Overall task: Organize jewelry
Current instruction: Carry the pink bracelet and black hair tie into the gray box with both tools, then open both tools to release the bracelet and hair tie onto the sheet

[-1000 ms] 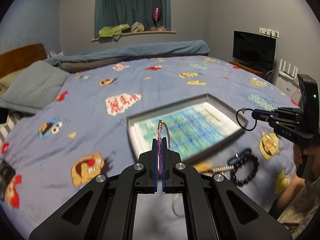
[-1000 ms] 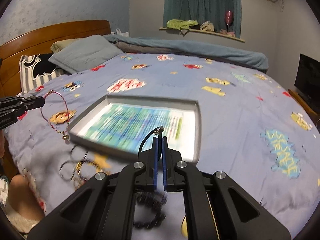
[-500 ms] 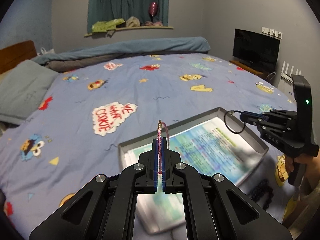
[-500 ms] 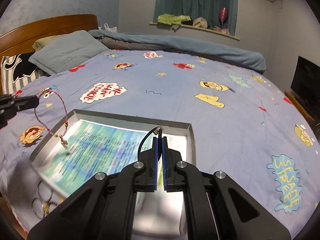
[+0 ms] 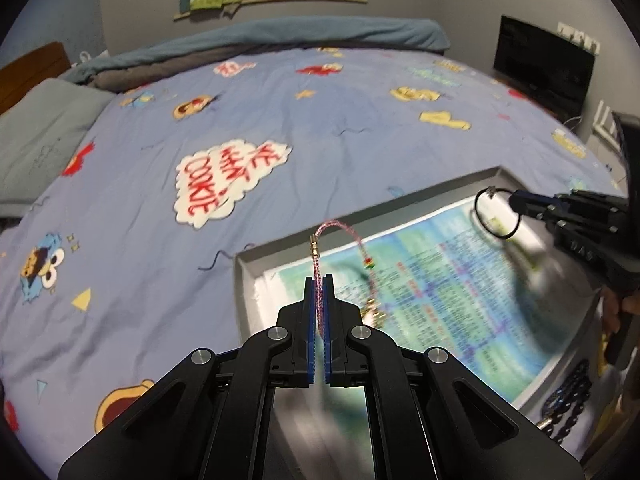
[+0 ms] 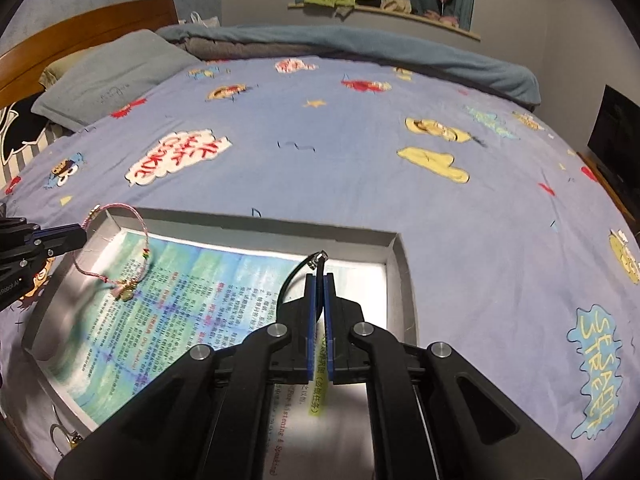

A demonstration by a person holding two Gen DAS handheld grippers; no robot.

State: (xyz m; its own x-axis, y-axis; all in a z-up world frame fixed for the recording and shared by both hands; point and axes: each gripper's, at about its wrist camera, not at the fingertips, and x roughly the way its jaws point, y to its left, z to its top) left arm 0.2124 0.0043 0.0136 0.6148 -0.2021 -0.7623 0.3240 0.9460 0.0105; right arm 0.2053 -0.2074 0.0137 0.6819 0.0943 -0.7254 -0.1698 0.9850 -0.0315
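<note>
While the pink bracelet hangs clamped between the closed jaws of the left gripper over the tray's left edge, only the right wrist view shows its charm touching the lining. Near the far-right corner, the right gripper pinches a black cord loop.

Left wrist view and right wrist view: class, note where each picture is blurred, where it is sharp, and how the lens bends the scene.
Left wrist view: the tray and its printed sheet smear with motion; the left gripper and pink bracelet stay sharp. Right wrist view: sharper, text partly legible, blur at the tray's left end; the bed bulges, corners dark.
</note>
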